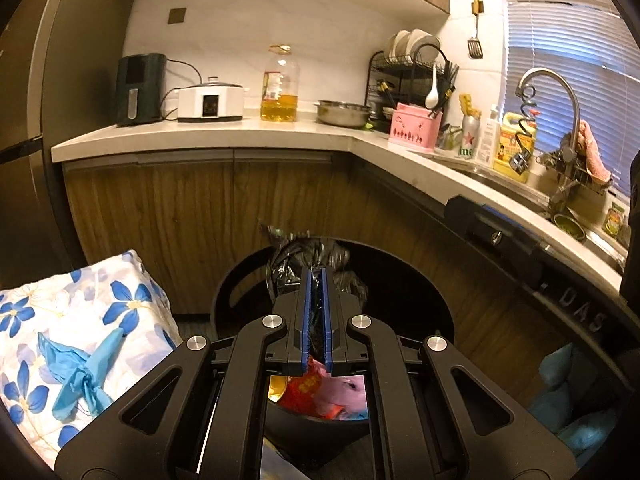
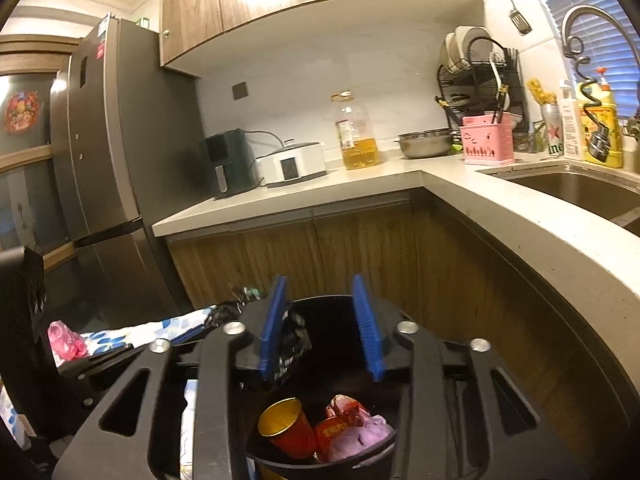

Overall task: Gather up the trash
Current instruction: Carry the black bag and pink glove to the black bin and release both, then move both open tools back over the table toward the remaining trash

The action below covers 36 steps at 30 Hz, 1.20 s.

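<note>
While poised over the trash bin (image 1: pixel 224 296), grips a fold of black bin bag (image 1: pixel 296 256) with the left gripper (image 1: pixel 316 276): blue pads (image 1: pixel 307 308) clenched, only a thin sliver of crumpled film between them. Holds that fold above the bin's far rim, the rest of the bag bunched up just past the fingertips.

Hangs the right gripper (image 2: pixel 319 280) over the same bin, jaws released and standing well apart. Shows a strip of the bag (image 2: pixel 294 340) drooping between them, close against the left-hand pad (image 2: pixel 272 316) and clear of the other; cannot tell whether touching. Nothing pinched there.

Down inside the bin, at the near side: a red cup (image 2: pixel 286 428) with a gold lining, tipped on its side, mouth toward the camera; just beside it a red wrapper (image 2: pixel 340 416); against that, a crumpled pale purple bag (image 2: pixel 366 436).

Left of the bin, just beside it: a bundle in white cloth with blue flowers (image 1: pixel 80 312), a knotted light blue plastic piece (image 1: pixel 80 372) lying on top. Right of the bin, low down: something soft and blue (image 1: pixel 568 396), too blurred to name.

Behind the bin: wood-fronted cabinet doors (image 1: pixel 180 216). Above and behind the bin: a pale countertop (image 1: pixel 240 136) carrying a large oil bottle (image 1: pixel 280 88), a white cooker (image 1: pixel 210 102) and a steel bowl (image 1: pixel 344 112).
</note>
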Each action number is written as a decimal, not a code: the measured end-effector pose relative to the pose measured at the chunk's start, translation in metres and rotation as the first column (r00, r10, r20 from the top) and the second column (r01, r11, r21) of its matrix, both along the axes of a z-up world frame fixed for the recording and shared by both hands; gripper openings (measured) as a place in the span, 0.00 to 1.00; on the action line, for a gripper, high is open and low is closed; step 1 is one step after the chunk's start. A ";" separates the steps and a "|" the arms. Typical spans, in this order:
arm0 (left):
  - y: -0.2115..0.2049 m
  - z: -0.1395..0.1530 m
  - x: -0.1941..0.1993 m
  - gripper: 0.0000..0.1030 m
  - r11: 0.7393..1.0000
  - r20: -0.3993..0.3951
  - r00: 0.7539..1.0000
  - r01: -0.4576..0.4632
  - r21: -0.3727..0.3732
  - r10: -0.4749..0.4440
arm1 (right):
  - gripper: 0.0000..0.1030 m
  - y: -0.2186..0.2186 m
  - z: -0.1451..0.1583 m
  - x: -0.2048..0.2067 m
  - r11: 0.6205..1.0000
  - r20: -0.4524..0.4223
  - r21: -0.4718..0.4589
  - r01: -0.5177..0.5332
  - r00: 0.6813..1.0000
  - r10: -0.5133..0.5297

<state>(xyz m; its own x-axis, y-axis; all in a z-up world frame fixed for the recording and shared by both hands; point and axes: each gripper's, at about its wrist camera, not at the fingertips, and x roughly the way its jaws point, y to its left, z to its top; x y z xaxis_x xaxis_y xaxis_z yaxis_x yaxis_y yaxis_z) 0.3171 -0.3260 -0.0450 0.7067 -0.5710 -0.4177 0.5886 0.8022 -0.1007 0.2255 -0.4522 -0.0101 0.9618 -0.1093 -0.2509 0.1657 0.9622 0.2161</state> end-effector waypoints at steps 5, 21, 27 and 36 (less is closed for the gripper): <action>0.003 -0.008 -0.004 0.43 1.000 -0.002 1.000 -0.011 0.011 0.011 | 0.52 -0.001 0.002 -0.008 1.000 0.015 0.006 0.014 1.000 -0.014; 0.105 -0.015 -0.056 0.83 0.959 0.037 0.959 -0.280 -0.041 0.281 | 0.72 0.044 -0.004 -0.028 0.999 0.015 0.004 -0.033 0.999 0.033; 0.156 -0.016 -0.070 0.84 0.915 0.049 0.914 -0.400 -0.055 0.403 | 0.75 0.079 -0.005 -0.030 0.997 0.013 -0.008 -0.080 0.997 0.080; 0.244 -0.019 -0.083 0.84 0.800 0.094 0.795 -0.597 -0.048 0.599 | 0.77 0.141 -0.023 -0.015 0.986 -0.039 -0.013 -0.169 0.985 0.168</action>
